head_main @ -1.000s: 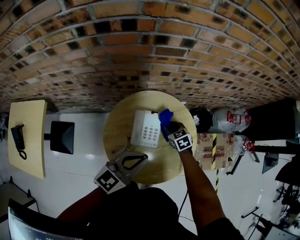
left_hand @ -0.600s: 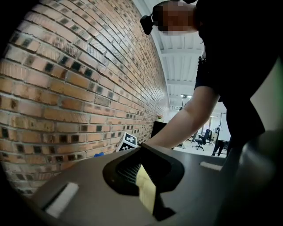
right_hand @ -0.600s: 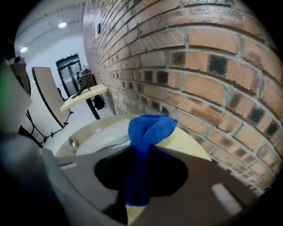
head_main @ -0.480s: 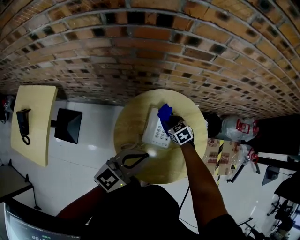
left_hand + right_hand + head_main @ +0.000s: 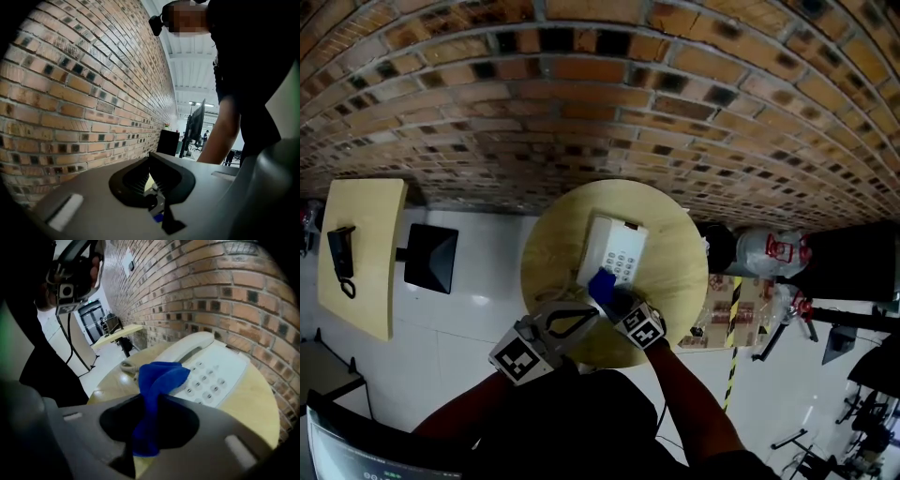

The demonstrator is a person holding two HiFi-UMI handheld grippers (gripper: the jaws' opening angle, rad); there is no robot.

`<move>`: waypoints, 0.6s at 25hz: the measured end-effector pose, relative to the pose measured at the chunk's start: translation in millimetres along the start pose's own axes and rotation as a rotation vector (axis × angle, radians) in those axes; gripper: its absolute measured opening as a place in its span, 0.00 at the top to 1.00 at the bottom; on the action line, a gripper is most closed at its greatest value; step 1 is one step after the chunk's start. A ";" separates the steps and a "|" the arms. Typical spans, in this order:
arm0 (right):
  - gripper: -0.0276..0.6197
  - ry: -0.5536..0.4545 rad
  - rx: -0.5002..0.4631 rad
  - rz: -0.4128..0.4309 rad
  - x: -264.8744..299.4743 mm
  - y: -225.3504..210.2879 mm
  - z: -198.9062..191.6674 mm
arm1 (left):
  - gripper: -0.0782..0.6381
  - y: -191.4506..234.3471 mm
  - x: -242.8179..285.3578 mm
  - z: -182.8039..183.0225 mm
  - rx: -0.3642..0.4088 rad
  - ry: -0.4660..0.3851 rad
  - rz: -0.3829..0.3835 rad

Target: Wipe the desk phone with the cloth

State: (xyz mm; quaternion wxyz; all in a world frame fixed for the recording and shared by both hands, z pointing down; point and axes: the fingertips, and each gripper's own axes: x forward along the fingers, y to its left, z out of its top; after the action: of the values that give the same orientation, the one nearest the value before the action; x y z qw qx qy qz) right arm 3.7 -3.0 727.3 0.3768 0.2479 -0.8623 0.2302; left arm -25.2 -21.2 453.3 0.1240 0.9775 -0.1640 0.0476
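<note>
A white desk phone (image 5: 614, 248) with a keypad lies on the round wooden table (image 5: 558, 244). My right gripper (image 5: 611, 298) is shut on a blue cloth (image 5: 601, 283), which rests at the phone's near edge. In the right gripper view the blue cloth (image 5: 159, 376) bunches out from my right gripper (image 5: 150, 401) just above the phone (image 5: 213, 373) and its keys. My left gripper (image 5: 589, 315) hovers over the table's near edge, beside the right one. In its own view my left gripper (image 5: 151, 164) has its jaws together with nothing between them.
A brick wall (image 5: 600, 103) stands right behind the table. A second table (image 5: 366, 272) at the left carries a black phone (image 5: 339, 261), with a black stool (image 5: 427, 270) beside it. A white bag (image 5: 769, 248) and boxes (image 5: 727, 300) sit on the floor at the right.
My right gripper has drawn the blue cloth from the phone's far right side back over it to its near edge. The left gripper has stayed put.
</note>
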 end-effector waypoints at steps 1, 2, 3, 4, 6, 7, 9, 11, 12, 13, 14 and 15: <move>0.81 -0.046 0.030 -0.024 -6.6 -11.3 12.4 | 0.91 0.2 -0.9 0.6 0.000 -0.001 0.002; 0.81 -0.093 0.061 -0.052 -13.1 -28.1 27.8 | 0.91 0.9 -2.4 0.7 -0.002 0.000 0.007; 0.81 -0.137 0.088 -0.080 -18.6 -48.6 45.3 | 0.91 2.0 -4.1 0.6 -0.005 0.001 0.012; 0.81 -0.174 0.110 -0.106 -22.6 -70.4 63.7 | 0.91 2.9 -5.7 0.3 -0.006 0.001 0.018; 0.81 -0.209 0.130 -0.143 -24.9 -108.6 99.2 | 0.91 4.1 -8.6 -0.3 0.000 0.001 0.025; 0.81 -0.209 0.127 -0.155 -22.3 -123.3 114.5 | 0.91 4.7 -10.2 -0.5 0.002 0.002 0.028; 0.81 -0.184 0.110 -0.170 -10.6 -142.8 136.4 | 0.91 6.6 -14.2 -1.3 -0.011 0.008 0.041; 0.81 -0.140 0.099 -0.167 5.1 -147.0 145.5 | 0.91 9.7 -19.0 -2.9 -0.019 0.013 0.056; 0.81 -0.123 0.086 -0.161 11.7 -142.5 147.4 | 0.91 11.4 -21.4 -4.1 -0.018 0.013 0.063; 0.81 -0.114 0.058 -0.151 16.1 -133.4 148.9 | 0.91 12.9 -23.6 -5.3 -0.022 0.013 0.069; 0.81 -0.107 0.011 -0.136 18.5 -119.4 149.5 | 0.91 14.3 -25.5 -6.0 -0.031 0.009 0.075; 0.81 -0.093 -0.052 -0.113 20.2 -101.1 147.4 | 0.91 15.8 -27.0 -6.3 -0.041 0.006 0.079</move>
State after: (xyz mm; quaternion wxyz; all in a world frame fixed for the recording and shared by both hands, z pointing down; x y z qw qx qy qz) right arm -26.5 -172.2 674.0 0.3549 0.2969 -0.8692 0.1740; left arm -56.2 -25.7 459.4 0.1426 0.9673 -0.2031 0.0522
